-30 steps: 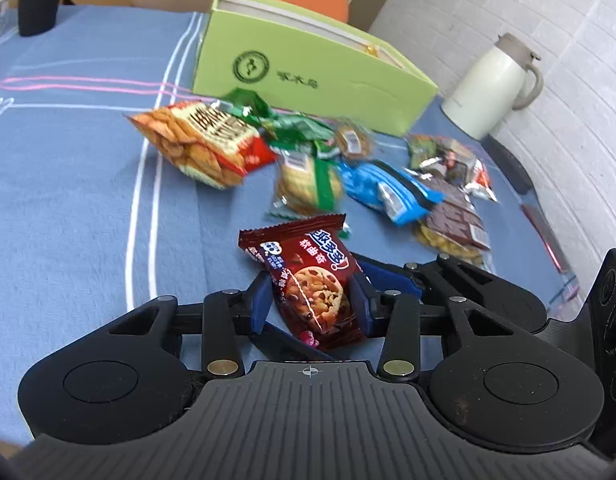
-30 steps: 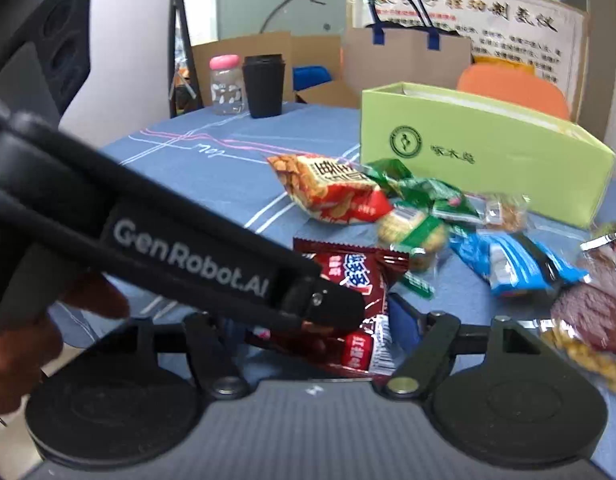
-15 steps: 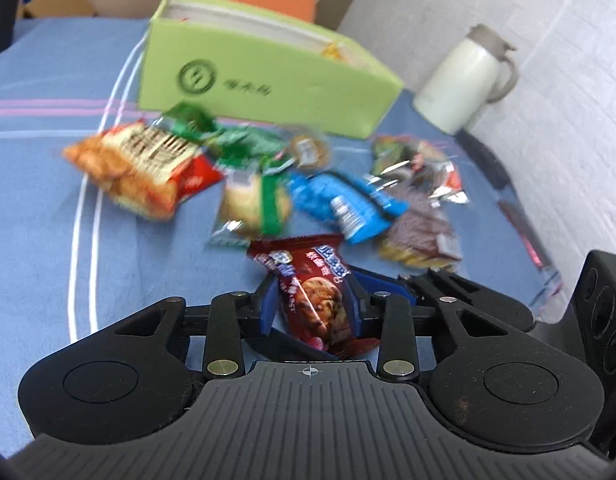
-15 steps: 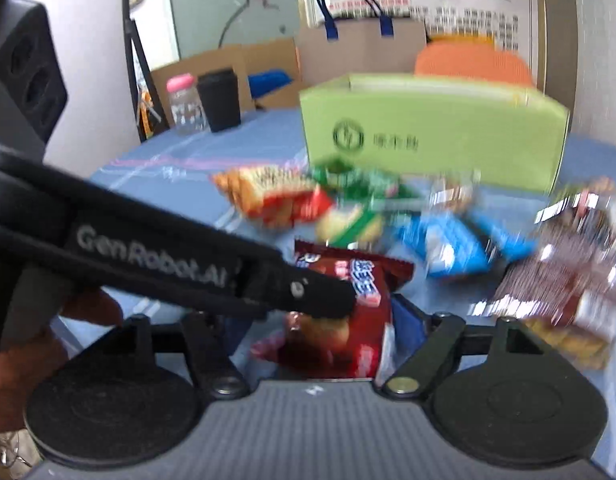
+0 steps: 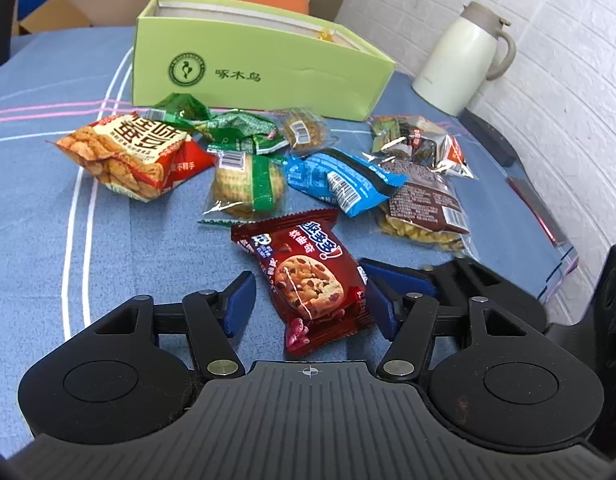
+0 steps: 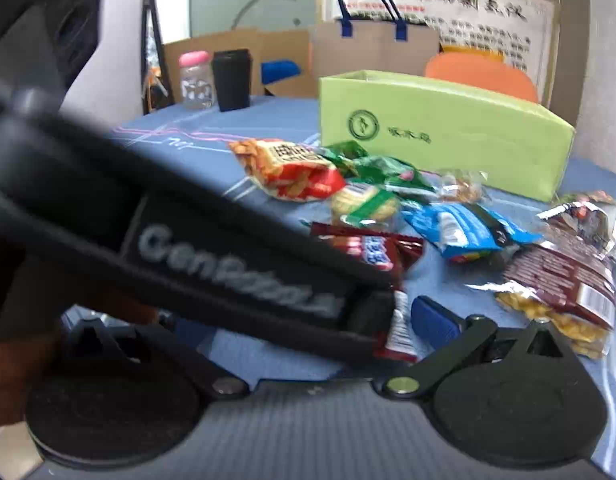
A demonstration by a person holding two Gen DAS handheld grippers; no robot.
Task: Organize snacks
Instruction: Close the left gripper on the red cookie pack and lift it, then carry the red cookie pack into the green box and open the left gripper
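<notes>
Low in the left wrist frame, the left gripper [image 5: 308, 300] is opening around the red cookie packet [image 5: 308, 280], its blue pads clear of the wrapper. The right gripper [image 6: 291, 320] is opening wide too, gripping nothing, with the same packet between its fingers. The green box [image 5: 259, 68] stands at upper centre, behind the scattered snacks on the blue tablecloth [image 5: 35, 220].

In the right wrist view the blurred left tool [image 6: 372, 320] hides most of the red cookie packet [image 6: 372, 248] and the right tool's left finger. The box's [image 5: 263, 64] contents are hidden.
</notes>
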